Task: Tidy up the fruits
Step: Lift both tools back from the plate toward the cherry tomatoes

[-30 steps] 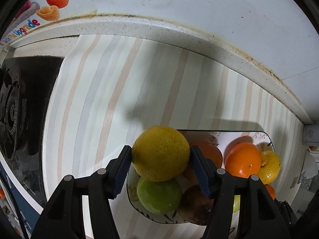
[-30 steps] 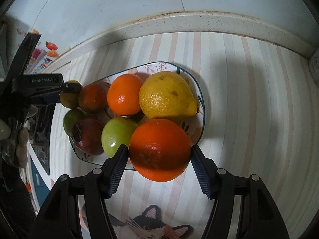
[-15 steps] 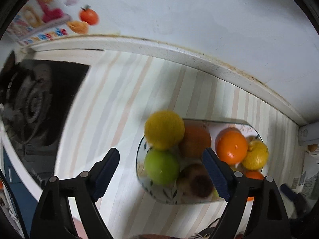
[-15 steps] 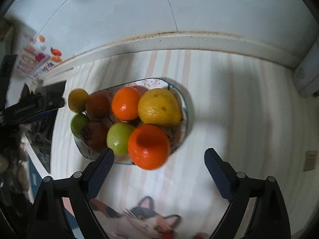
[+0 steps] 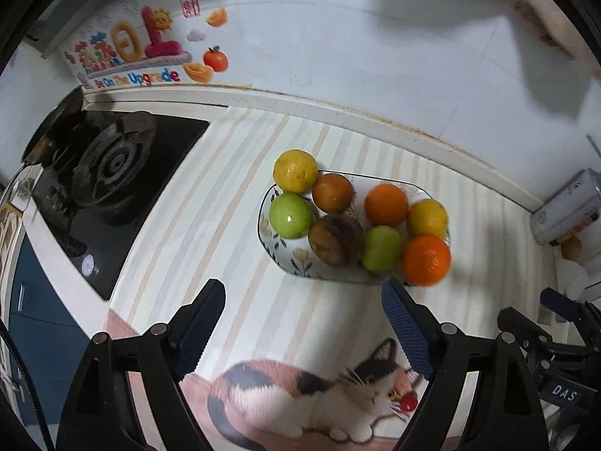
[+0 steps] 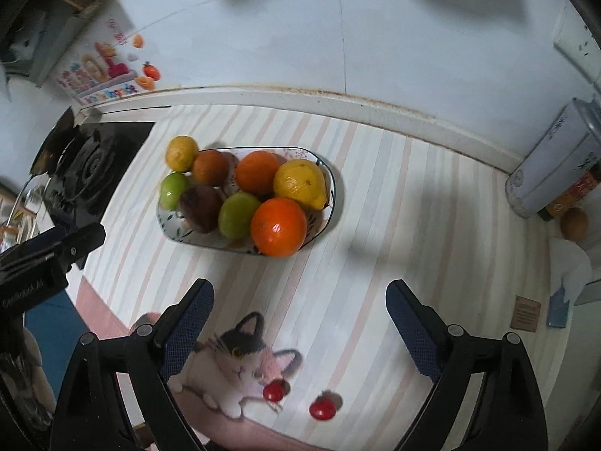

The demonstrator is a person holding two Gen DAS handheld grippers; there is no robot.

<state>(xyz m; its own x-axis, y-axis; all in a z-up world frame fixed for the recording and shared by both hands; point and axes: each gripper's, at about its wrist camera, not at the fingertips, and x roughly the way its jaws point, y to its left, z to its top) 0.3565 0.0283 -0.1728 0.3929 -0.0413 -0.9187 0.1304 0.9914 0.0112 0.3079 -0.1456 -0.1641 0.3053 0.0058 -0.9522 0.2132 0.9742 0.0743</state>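
On the striped bench (image 6: 375, 195) sits the plate (image 6: 330, 188) piled with fruit: big lemon (image 6: 299, 183) and orange (image 6: 278, 226) at its right end, a yellow citrus (image 5: 295, 171) hanging off its left rim. Both the left gripper (image 5: 303, 332) and right gripper (image 6: 298, 332) have just popped their fingers wide apart, nothing between them, short of the plate.

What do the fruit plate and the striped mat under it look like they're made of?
Fruit plate: probably glazed ceramic, going by its glossy white surface, painted flowers and dark rim. Striped mat: looks like printed fabric or soft vinyl, matte, lying flat with a cat picture; which one is unclear.
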